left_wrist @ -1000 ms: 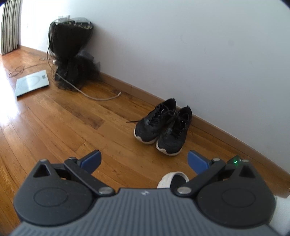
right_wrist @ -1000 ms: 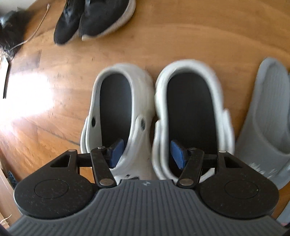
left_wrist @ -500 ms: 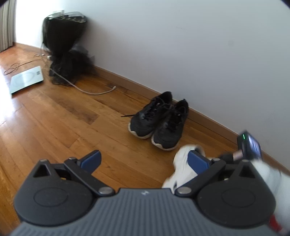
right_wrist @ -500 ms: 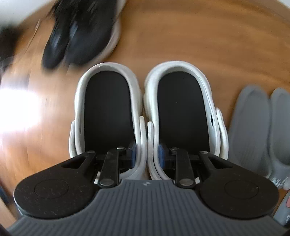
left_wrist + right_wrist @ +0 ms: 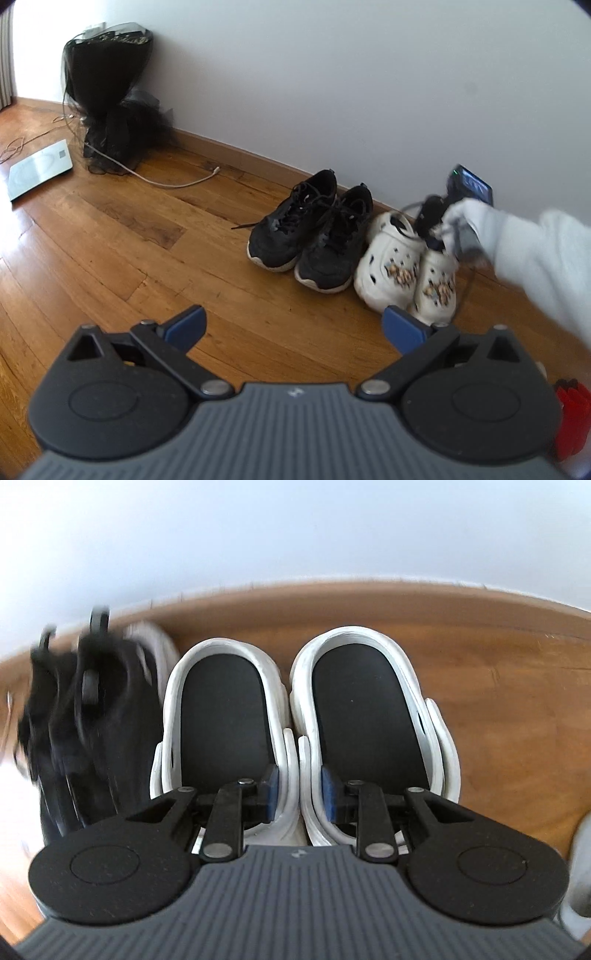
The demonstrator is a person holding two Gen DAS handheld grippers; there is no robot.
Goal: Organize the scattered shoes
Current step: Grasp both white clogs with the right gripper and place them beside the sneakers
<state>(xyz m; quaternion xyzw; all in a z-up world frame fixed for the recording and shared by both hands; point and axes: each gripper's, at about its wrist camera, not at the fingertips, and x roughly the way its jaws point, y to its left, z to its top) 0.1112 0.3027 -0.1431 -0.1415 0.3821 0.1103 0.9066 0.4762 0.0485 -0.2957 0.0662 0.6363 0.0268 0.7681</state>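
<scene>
Wood floor (image 5: 110,258): sneakers (image 5: 310,236) beside clogs (image 5: 406,273).

white clogs (image 5: 406,273) now beside black sneakers (image 5: 314,236), right tongs (image 5: 298,790) clamped

Left wrist view: low over the wooden floor (image 5: 110,258), facing the white wall (image 5: 369,74) at a slant, set back from the shoes. Right wrist view: close above the white clogs (image 5: 288,716), looking steeply down toward the skirting. Shared by both: white clogs (image 5: 402,269), black sneakers (image 5: 310,240) (image 5: 92,716) beside them, wall
</scene>
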